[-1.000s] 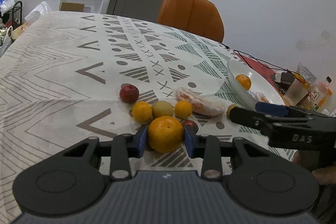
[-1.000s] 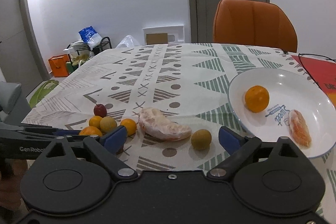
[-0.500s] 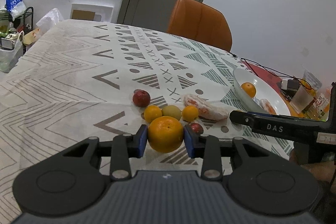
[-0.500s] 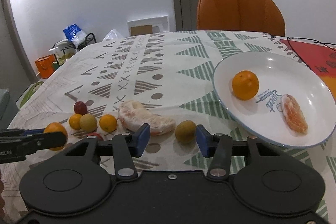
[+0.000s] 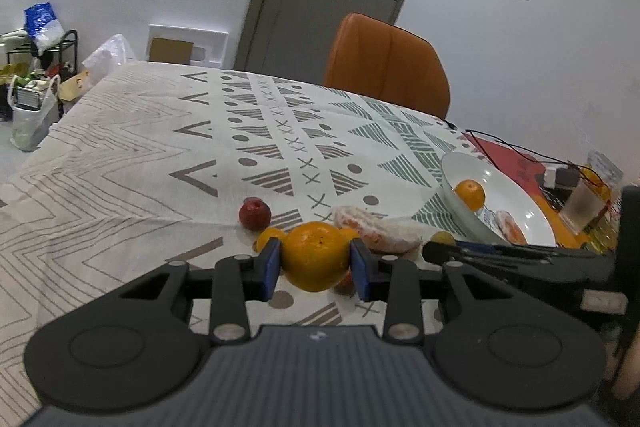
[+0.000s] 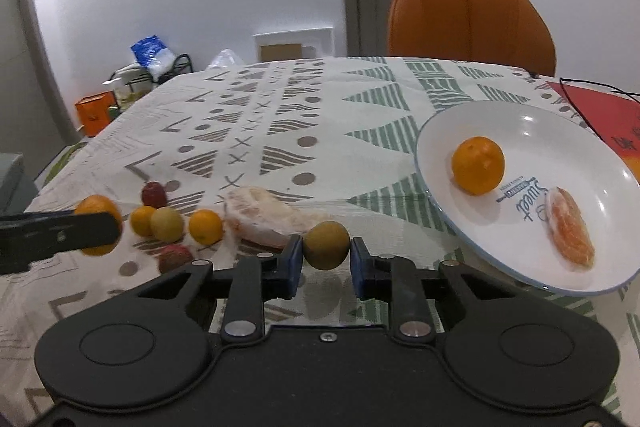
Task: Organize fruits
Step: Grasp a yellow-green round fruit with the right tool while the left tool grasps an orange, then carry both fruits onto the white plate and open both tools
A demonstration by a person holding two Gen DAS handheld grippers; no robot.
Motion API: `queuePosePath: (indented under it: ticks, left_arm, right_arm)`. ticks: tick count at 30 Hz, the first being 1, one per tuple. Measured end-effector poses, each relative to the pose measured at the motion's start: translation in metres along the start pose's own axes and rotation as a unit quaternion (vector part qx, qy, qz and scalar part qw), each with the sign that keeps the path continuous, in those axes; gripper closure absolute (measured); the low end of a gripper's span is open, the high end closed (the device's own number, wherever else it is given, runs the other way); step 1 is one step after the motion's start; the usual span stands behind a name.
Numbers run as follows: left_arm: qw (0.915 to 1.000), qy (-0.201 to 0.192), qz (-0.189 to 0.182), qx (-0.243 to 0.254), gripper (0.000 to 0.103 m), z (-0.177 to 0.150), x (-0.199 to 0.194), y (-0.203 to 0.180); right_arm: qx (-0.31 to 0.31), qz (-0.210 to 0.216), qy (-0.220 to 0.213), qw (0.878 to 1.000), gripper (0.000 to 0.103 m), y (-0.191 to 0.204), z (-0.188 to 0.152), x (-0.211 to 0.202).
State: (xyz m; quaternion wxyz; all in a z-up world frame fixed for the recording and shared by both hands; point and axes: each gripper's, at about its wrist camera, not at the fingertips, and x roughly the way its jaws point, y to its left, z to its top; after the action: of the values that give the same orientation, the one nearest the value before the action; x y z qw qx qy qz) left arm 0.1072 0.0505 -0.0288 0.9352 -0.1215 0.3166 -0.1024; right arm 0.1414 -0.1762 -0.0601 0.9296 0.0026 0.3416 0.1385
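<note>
Starting far left on the patterned tablecloth (image 6: 360, 115): a big orange (image 5: 315, 255) is clamped between the blue pads of the left gripper (image 5: 315, 263), and it looks to be held just clear of the cloth. In the right wrist view that same orange (image 6: 98, 223) is partly hidden behind the dark finger of the left gripper (image 6: 60, 233).

Next along, a small loose cluster is seen on the cloth: a dark red fruit (image 6: 154, 194) at the back, a little orange one (image 6: 142, 220) touching a yellow-green one (image 6: 167, 224), then another little orange one (image 6: 205, 226), with a second reddish fruit (image 6: 174, 257) lying nearer the camera. Just right of those, a peeled citrus chunk in clear wrap (image 6: 266, 215) is laid on the cloth.

Toward the middle, a small olive-brown round fruit (image 6: 326, 245) is pinched by the right gripper (image 6: 326, 259), its tongs narrowed right down onto the fruit's sides. Whether it's been lifted off the cloth can't really be told.

On the right, a white plate (image 6: 520, 125) is found, with a whole orange (image 6: 478, 165) sitting in it and a peeled segment (image 6: 570, 229) lying apart from it, nearer the rim. An orange chair (image 6: 470, 19) is parked behind the table.
</note>
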Motion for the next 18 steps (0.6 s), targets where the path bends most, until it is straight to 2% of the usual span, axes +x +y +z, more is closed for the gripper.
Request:
queuePosePath:
  ticks: [9, 18]
  left_arm:
    - [0.9993, -0.019, 0.030, -0.007, 0.068, 0.007, 0.000, -0.022]
    - [0.9990, -0.025, 0.036, 0.003, 0.068, 0.011, 0.008, -0.054]
  right_arm:
    - [-0.004, 0.037, -0.025, 0.999, 0.080, -0.020, 0.010, -0.023]
    - [0.006, 0.058, -0.045, 0.997, 0.080, -0.047, 0.016, -0.038]
